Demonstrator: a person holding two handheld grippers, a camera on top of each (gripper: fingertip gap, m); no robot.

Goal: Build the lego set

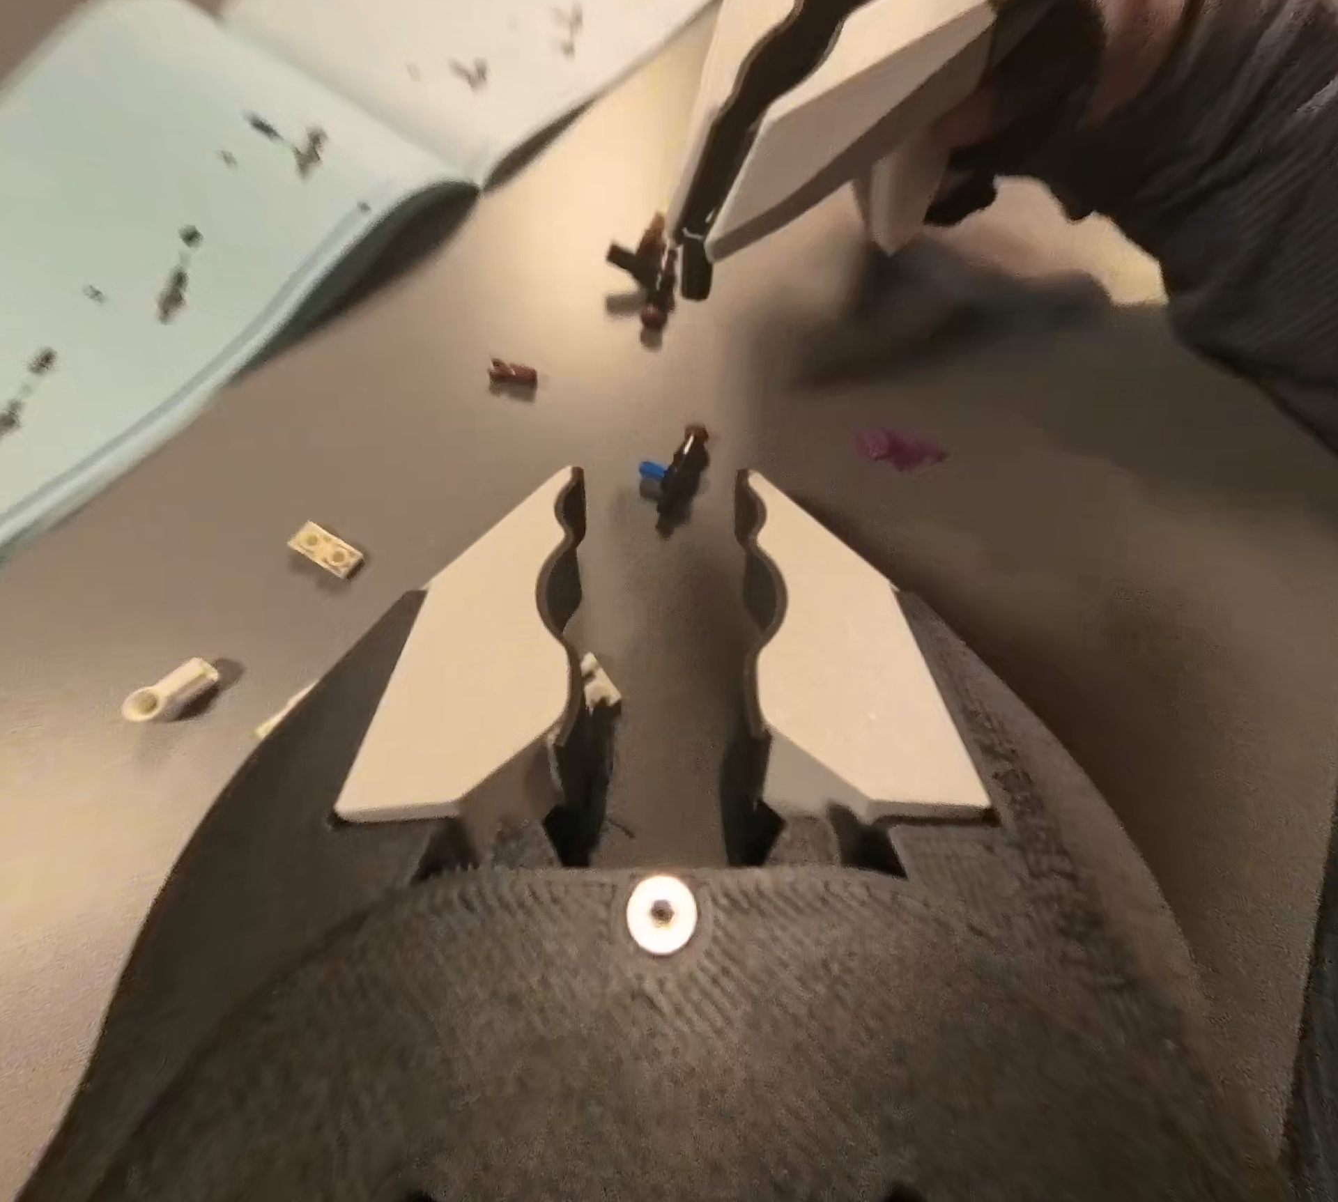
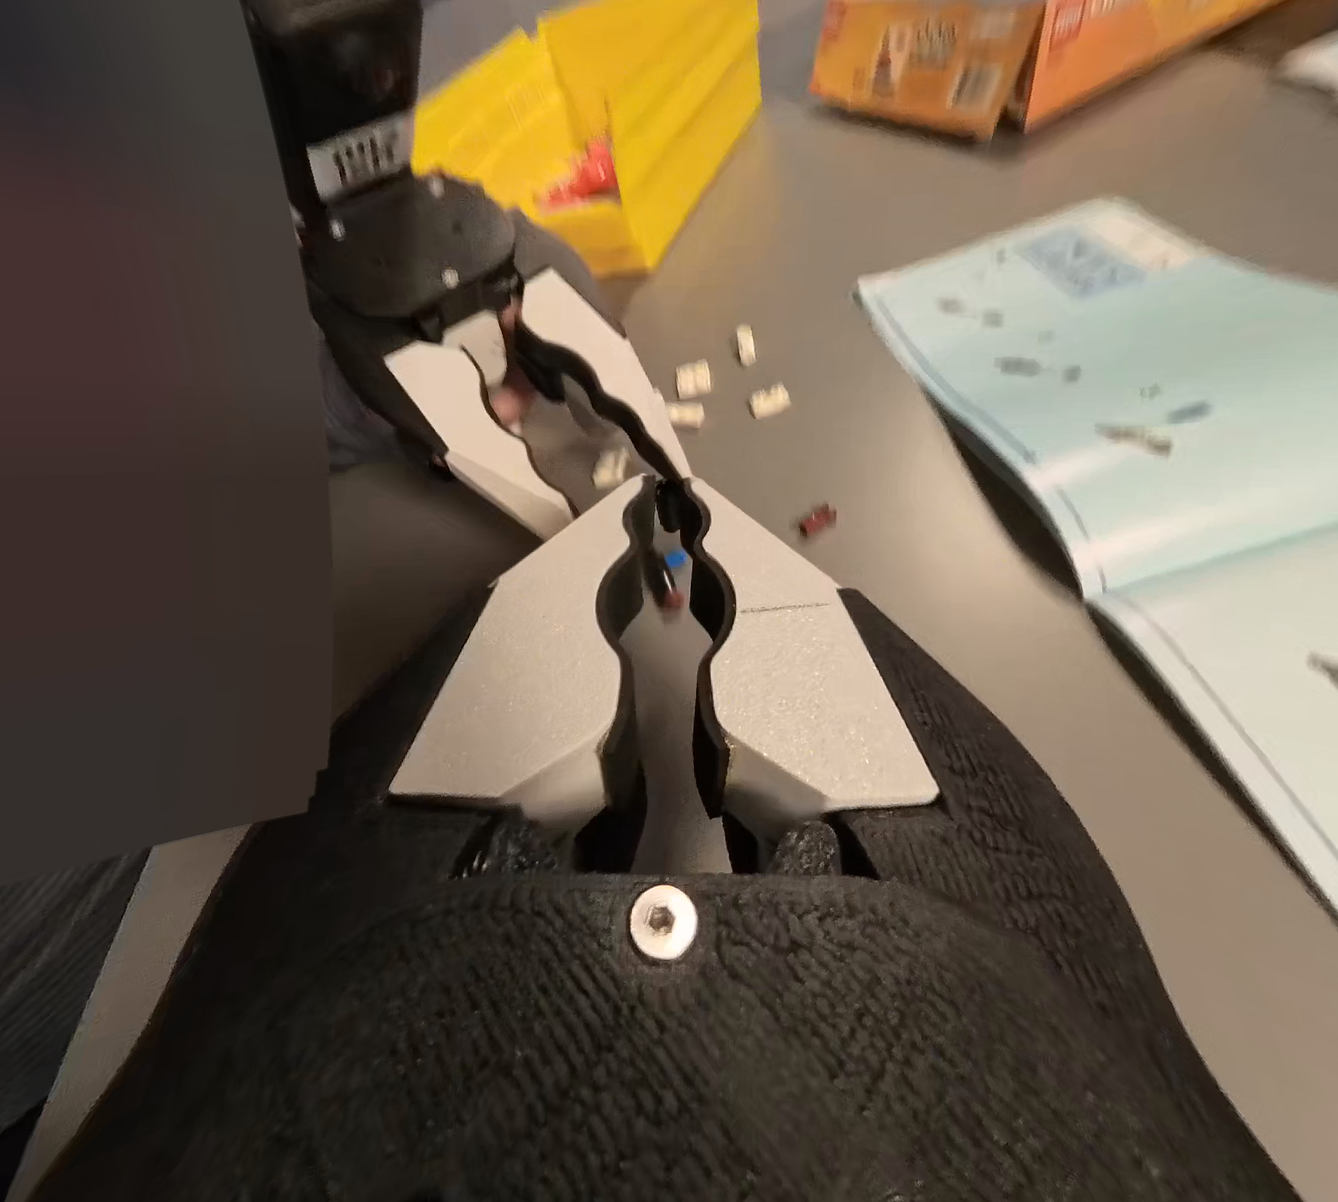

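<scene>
Table (image 1: 941,624) strewn with small bricks. Left gripper (image 1: 659,479) hangs released, a black-and-blue piece (image 1: 677,468) on the table between its tips, untouched. Right gripper (image 2: 662,490), farther off, is clenched on a small black piece (image 2: 667,508). Booklet (image 1: 181,168) lies far left.

Hobby table (image 2: 869,211), toy-brick boxes (image 2: 1013,45), instruction booklet (image 2: 1122,407)

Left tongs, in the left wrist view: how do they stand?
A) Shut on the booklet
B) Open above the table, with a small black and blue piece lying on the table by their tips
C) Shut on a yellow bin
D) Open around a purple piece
B: the left tongs stand open, and the black and blue piece lies on the table near the tips, untouched by either finger.
</scene>
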